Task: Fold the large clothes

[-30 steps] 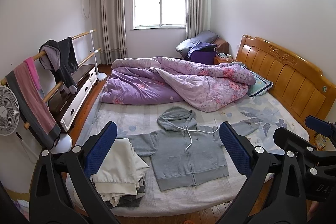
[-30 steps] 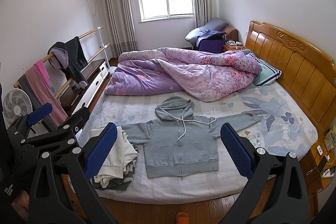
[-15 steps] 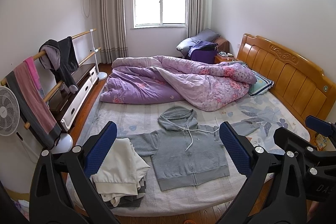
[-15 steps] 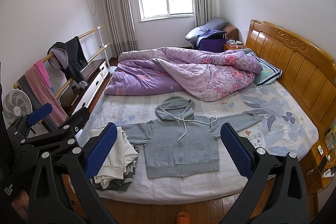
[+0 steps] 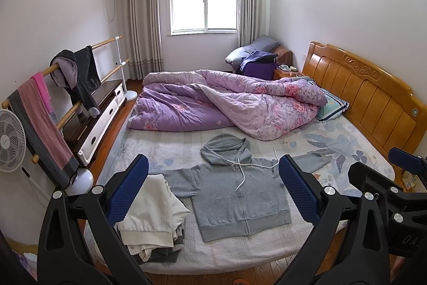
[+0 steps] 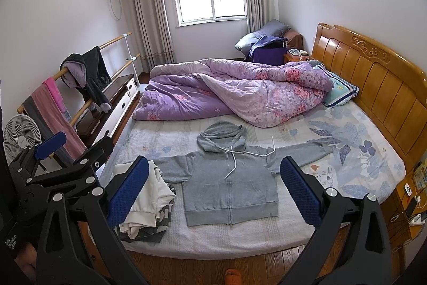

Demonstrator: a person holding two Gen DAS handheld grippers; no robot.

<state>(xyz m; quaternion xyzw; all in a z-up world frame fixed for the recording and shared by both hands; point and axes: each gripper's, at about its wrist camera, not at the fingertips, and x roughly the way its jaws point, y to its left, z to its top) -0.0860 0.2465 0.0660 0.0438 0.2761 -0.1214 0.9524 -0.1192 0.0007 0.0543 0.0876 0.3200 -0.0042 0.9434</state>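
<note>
A grey zip hoodie [image 5: 240, 196] [image 6: 229, 183] lies flat and face up on the near half of the bed, hood toward the quilt, sleeves spread out to both sides, white drawstrings loose. My left gripper [image 5: 213, 191] hangs open well short of the bed's near edge, nothing between its blue pads. The right gripper [image 6: 213, 191] is open too and equally far back. Each gripper shows at the edge of the other's view: the right gripper [image 5: 384, 194] and the left gripper [image 6: 64, 172]. Neither touches the hoodie.
A pile of folded white and grey clothes [image 5: 152, 218] [image 6: 144, 199] sits at the bed's near left corner. A crumpled purple quilt [image 6: 234, 95] fills the far half. Wooden headboard [image 6: 373, 79] on the right, a clothes rail [image 5: 66, 90] and a fan [image 5: 10, 140] on the left.
</note>
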